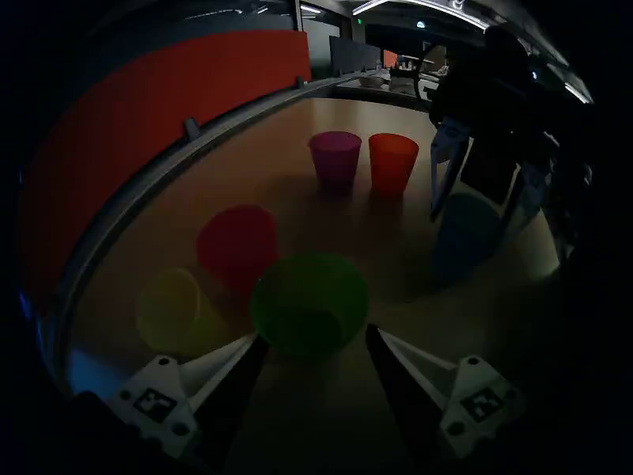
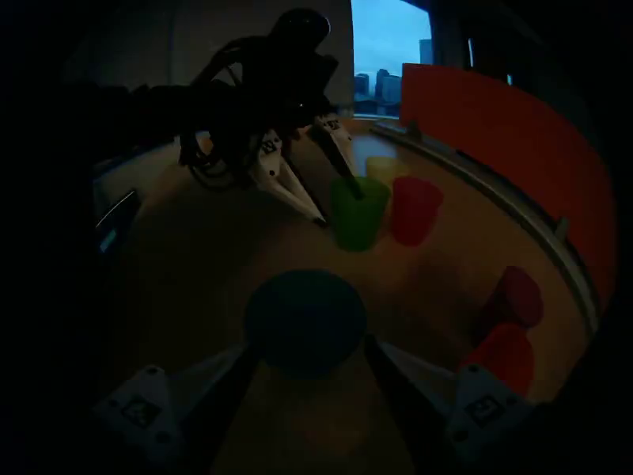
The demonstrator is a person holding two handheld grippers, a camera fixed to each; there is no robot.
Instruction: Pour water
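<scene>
Green cup (image 1: pixel 308 305) is flanked by the left gripper's (image 1: pixel 314 336) parted jaws on the tabletop (image 1: pixel 269 158); a dark blue cup (image 2: pixel 305 321) is flanked likewise by the right gripper's (image 2: pixel 308 344).

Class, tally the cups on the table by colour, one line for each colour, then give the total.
green cup: 1
red cup: 1
yellow cup: 1
purple cup: 1
orange cup: 1
blue cup: 1
Total: 6 cups
</scene>
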